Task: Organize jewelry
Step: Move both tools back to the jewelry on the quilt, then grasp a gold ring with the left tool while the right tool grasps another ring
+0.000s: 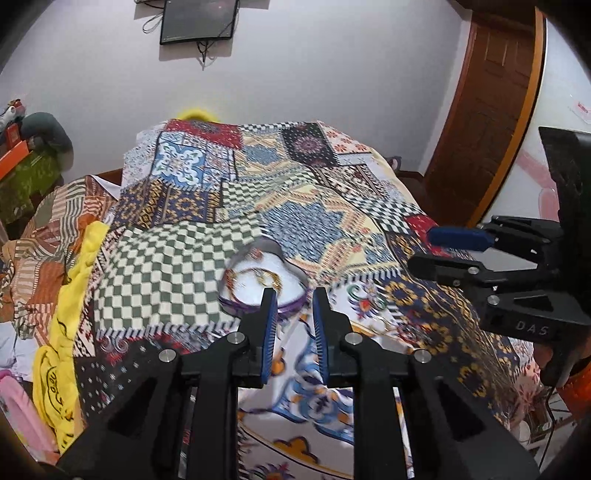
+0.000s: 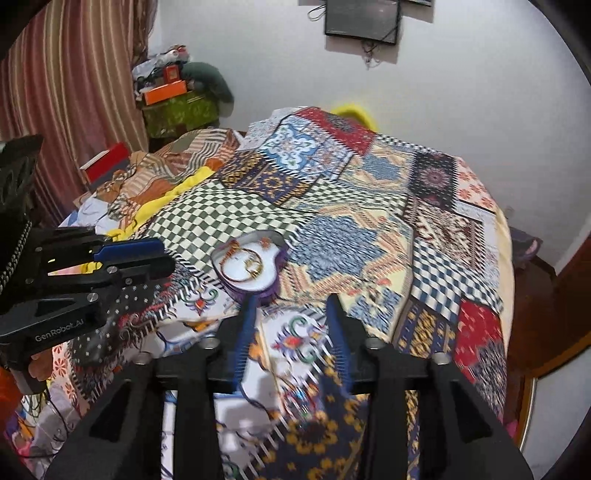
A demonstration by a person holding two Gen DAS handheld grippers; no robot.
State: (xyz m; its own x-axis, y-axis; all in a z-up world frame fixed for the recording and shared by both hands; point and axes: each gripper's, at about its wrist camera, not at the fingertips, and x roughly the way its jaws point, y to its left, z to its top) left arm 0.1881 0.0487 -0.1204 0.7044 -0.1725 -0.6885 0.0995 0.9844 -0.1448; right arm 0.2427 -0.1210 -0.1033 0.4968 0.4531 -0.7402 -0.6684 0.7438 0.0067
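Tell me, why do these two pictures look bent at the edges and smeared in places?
Left wrist view: the fisheye lens bows the door and darkens the corners; the heart-shaped jewelry box and bedspread are smeared by motion. Right wrist view: same curving, with the worst smear on the fabric near the right gripper; the wall screen stays fairly sharp.

one heart-shaped box (image 2: 255, 275) with a white inside lies open on one patchwork bedspread (image 2: 369, 221). in the box i count one gold bangle (image 2: 242, 267); the smaller pieces are too blurred to count. two grippers are in view, the left gripper (image 1: 294, 314) and the right gripper (image 2: 291, 321). one dark screen (image 1: 199, 20) hangs on the wall.
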